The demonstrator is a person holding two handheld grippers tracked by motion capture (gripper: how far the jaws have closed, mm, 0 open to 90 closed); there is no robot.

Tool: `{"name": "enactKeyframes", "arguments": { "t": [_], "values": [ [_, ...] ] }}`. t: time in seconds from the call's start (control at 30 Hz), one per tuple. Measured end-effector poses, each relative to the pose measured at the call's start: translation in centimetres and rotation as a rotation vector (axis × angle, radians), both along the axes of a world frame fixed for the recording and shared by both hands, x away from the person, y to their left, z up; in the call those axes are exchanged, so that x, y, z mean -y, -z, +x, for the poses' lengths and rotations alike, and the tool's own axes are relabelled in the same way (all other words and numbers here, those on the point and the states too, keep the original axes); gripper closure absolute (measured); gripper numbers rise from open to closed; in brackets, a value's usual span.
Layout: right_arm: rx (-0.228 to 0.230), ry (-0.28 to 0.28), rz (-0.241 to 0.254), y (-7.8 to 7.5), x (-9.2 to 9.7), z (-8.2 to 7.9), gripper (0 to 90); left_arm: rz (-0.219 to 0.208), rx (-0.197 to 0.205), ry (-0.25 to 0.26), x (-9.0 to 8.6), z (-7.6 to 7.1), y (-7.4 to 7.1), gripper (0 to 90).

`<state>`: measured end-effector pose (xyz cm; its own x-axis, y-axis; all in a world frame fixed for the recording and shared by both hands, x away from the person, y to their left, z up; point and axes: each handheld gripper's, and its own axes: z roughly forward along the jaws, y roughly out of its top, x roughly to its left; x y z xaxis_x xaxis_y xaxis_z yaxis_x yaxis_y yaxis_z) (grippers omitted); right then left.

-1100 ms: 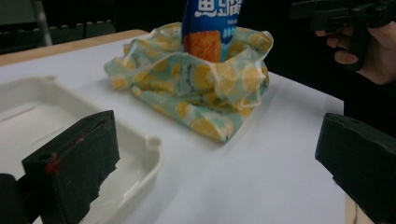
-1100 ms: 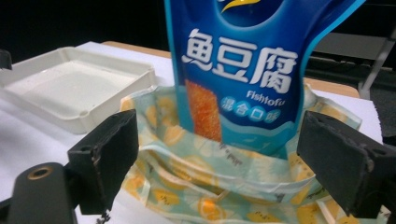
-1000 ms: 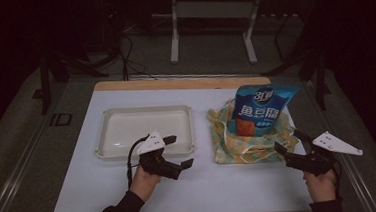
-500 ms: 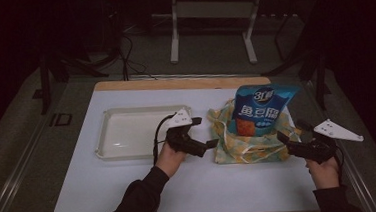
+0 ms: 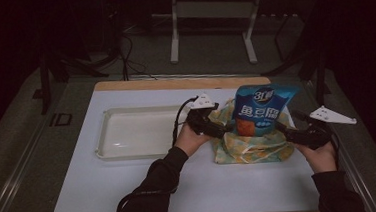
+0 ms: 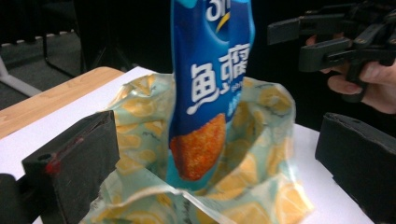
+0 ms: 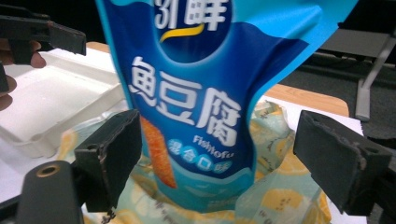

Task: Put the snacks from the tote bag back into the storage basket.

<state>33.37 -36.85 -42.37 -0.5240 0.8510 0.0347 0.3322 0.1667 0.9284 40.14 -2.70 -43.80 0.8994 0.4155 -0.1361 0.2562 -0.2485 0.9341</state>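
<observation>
Both claws spread wide, nothing gripped: left gripper [image 5: 216,129] at one side of the lemon-print bag [image 5: 251,144], right gripper [image 5: 292,130] at the other. Blue fish-tofu pouch [image 5: 262,112] stood upright in that open bag, near the table's [image 5: 131,190] right edge, beside the white tray [image 5: 132,132]. Long axis vertical, top seal up, printed face toward the near edge. Likely trouble: a one-sided squeeze tipping the tall pouch over, or jaws catching loose bag film instead and dragging everything along.
</observation>
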Motion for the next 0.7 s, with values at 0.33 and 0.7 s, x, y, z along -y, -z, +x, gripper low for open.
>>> {"name": "enactKeyframes", "arguments": {
  "t": [0.33,0.7],
  "values": [
    [-0.024,-0.016,0.020,0.0,0.5,2.4,18.5,0.017,-0.025,0.002,2.3,2.3,-0.1,0.3],
    [-0.049,-0.054,0.035,-0.1,0.3,3.9,26.7,0.001,-0.023,0.007,4.5,3.7,-0.6,17.5]
  ]
}}
